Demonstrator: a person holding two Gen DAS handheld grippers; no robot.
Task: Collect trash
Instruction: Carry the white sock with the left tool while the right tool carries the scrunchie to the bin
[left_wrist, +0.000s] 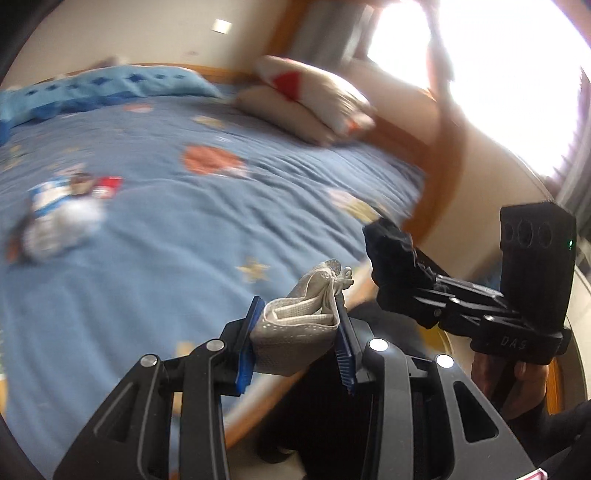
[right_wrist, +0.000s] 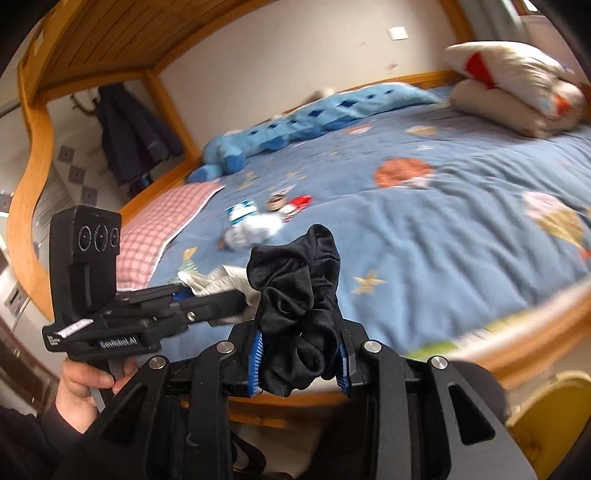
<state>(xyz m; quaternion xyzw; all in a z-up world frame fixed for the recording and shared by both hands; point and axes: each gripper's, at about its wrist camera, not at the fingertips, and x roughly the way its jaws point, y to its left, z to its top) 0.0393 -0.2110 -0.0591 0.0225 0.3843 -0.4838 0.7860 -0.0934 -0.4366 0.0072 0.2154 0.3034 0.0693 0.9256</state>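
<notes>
A bright window (left_wrist: 480, 74) is seen only from the left wrist; a dark coat (right_wrist: 133, 136) hung beyond the bed frame and a pink checked sheet (right_wrist: 162, 229) are seen only from the right. A small heap of wrappers (right_wrist: 258, 218) (blurred in both views) is left on the blue bedspread (right_wrist: 443, 229). The left gripper (left_wrist: 295, 332) is narrowly closed on a folded whitish cloth (left_wrist: 299, 321). The right gripper (right_wrist: 299, 354) is clamped on a crumpled black cloth (right_wrist: 299, 295), held above the bed's edge.
</notes>
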